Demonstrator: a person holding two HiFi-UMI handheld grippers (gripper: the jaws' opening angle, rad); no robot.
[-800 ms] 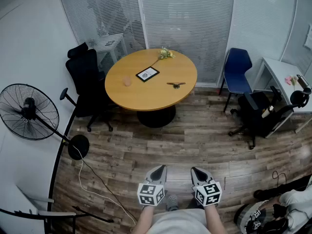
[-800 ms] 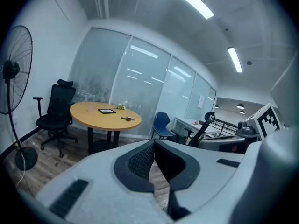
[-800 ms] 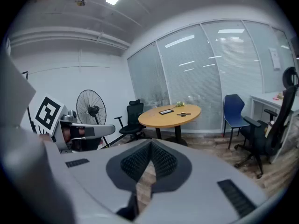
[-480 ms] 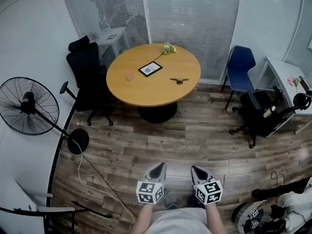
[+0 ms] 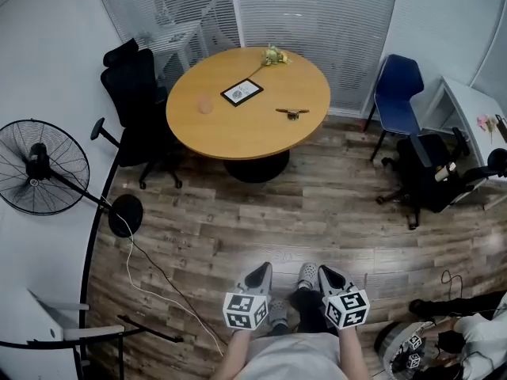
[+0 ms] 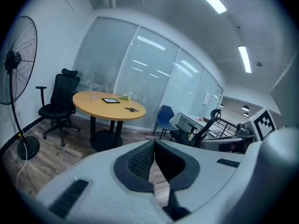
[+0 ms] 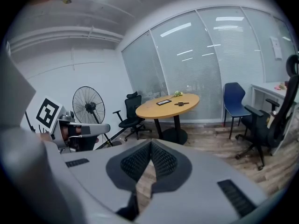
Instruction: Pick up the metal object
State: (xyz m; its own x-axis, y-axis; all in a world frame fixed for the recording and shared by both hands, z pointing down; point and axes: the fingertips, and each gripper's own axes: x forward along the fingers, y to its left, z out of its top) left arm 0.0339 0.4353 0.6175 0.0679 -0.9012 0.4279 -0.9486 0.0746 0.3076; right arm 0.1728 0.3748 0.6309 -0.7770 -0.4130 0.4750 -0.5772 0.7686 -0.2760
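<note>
At the far left of the head view stands a black pedestal fan [image 5: 36, 165], then a black office chair [image 5: 135, 93] pushed against the round wooden table [image 5: 238, 137]. On that table, from the left, lie a small pinkish disc [image 5: 205, 105], a flat black-framed tablet [image 5: 242, 92] and the small dark metal object [image 5: 291, 112]. The metal object sits near the right rim with its long axis running left to right across the view; its ends are too small to tell apart. A blue chair [image 5: 398, 93] stands to the table's right. You are well away from the table, across the wood floor. Your left gripper [image 5: 261, 271] has its jaws pressed together with nothing between them, and your right gripper [image 5: 325, 273] is likewise closed and empty, both tilted down towards the floor
</note>
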